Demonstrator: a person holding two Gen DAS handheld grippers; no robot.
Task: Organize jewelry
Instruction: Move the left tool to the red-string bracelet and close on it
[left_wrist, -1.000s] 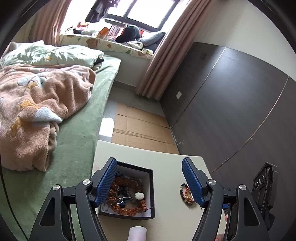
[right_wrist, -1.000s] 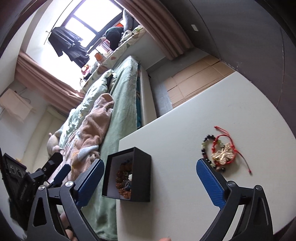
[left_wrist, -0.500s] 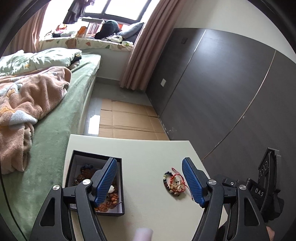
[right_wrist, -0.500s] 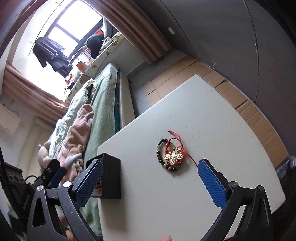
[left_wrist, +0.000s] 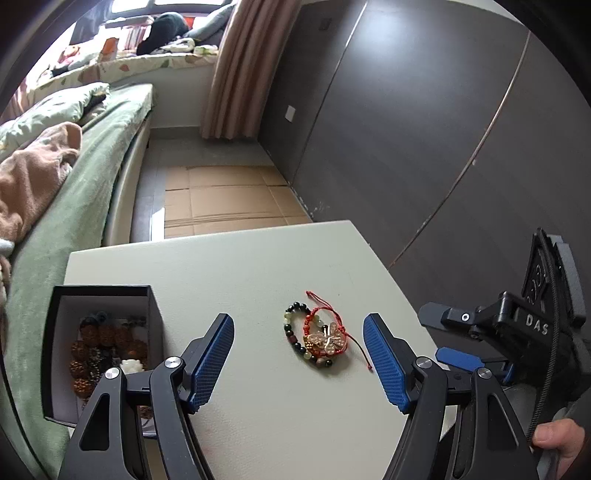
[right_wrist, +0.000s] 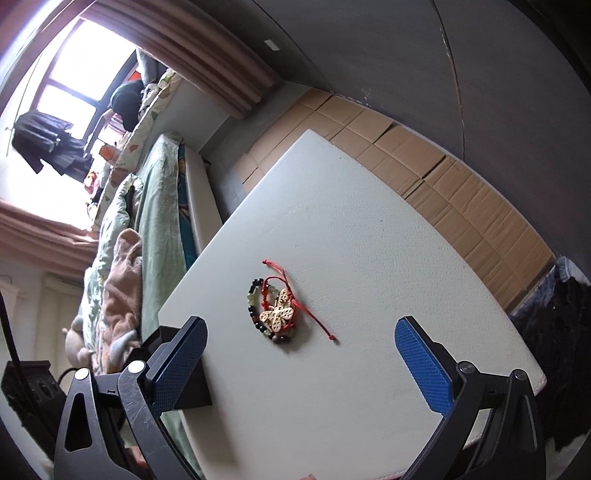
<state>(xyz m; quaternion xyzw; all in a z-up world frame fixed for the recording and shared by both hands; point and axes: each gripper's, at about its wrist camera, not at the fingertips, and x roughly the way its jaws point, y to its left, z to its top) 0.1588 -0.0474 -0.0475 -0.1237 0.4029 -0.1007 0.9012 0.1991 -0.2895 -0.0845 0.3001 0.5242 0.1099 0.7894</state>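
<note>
A red cord bracelet with a gold butterfly charm (left_wrist: 330, 339) lies on a dark and green bead bracelet (left_wrist: 291, 330) on the white table (left_wrist: 258, 266). Both also show in the right wrist view, the butterfly bracelet (right_wrist: 277, 313) over the bead bracelet (right_wrist: 252, 295). A black jewelry box (left_wrist: 99, 343) with brown bead strands and a white flower stands at the table's left. My left gripper (left_wrist: 298, 356) is open and empty, its jaws either side of the bracelets, a little short of them. My right gripper (right_wrist: 301, 363) is open and empty, above the table near the bracelets; it also shows in the left wrist view (left_wrist: 458, 358).
A bed with green sheet (left_wrist: 74, 192) and peach blanket (left_wrist: 29, 177) runs along the table's left. Cardboard (left_wrist: 225, 199) covers the floor beyond the table. A dark panelled wall (left_wrist: 424, 129) stands to the right. The box's corner (right_wrist: 192, 387) shows behind my right gripper's left finger.
Both grippers swung right from the box toward the bracelets, which now sit between the left gripper's fingers. Both grippers stayed open.
</note>
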